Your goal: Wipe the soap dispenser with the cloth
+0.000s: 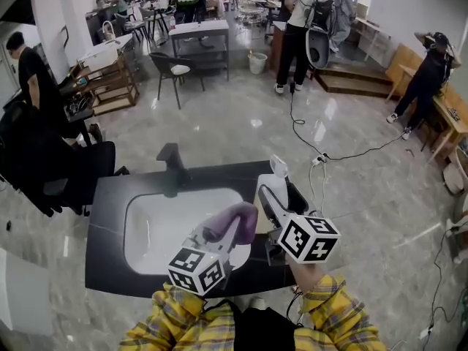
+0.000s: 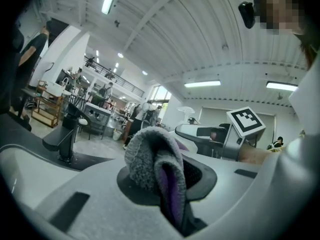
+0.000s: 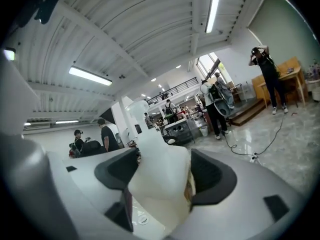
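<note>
— Status of grasp?
— Clenching cloth [image 2: 150, 166] with left tongs [image 1: 235, 231]; gripping soap dispenser [image 3: 159, 179] with right tongs [image 1: 274, 199], lifted above sink [image 1: 139, 232].
— Recommendation?
— Hold dispenser steady; press cloth flat against body, rub round every side.

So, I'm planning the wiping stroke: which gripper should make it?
Left. The left gripper is shut on the cloth, near the soap dispenser. The right gripper is clamped on that dispenser above the sink, so it probably should just hold it steady.
</note>
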`<state>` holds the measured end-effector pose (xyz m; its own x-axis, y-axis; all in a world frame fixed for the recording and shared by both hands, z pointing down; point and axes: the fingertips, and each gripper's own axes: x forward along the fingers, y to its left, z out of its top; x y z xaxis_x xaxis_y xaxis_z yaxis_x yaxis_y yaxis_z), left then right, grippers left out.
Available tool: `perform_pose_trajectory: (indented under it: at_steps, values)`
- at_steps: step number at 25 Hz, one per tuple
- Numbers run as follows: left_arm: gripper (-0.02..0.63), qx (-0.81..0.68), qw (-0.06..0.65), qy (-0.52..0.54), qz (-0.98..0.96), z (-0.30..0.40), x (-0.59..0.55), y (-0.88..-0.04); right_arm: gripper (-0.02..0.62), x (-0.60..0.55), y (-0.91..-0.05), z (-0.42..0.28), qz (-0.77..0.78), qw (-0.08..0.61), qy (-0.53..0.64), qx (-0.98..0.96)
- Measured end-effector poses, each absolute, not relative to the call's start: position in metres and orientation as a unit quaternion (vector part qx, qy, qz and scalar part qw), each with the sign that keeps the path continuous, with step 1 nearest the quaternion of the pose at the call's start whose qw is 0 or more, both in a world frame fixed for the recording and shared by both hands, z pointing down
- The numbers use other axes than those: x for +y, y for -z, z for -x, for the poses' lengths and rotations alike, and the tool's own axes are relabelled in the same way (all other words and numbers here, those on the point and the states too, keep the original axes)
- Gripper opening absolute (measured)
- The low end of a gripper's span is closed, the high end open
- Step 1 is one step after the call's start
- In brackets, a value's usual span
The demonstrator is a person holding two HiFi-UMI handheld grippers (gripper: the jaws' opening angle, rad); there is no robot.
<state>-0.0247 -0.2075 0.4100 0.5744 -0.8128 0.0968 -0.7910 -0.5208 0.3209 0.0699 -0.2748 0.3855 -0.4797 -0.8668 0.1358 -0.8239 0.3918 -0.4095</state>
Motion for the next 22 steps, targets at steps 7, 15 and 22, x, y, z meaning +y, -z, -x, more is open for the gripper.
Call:
perform_pose_trajectory:
  at_steps: [7,15,22]
  values:
    - [0.049,-0.414,0.071,0.017,-0.907,-0.011,-0.207,-0.359,0.304,-0.238,-0.372,-0.116,0.513,0.124,0.238,0.815]
    - [0.049,-0.407,-0.014,-0.022,-0.913,-0.046,-0.223,-0.341,0.302,-0.230,-0.377,-0.158,0.538,0.149,0.259,0.789]
    - [0.049,-0.399,-0.010,-0.011,-0.917,-0.055,-0.218,-0.357,0.303,-0.227,-0.389,-0.164,0.537,0.146,0.275,0.784]
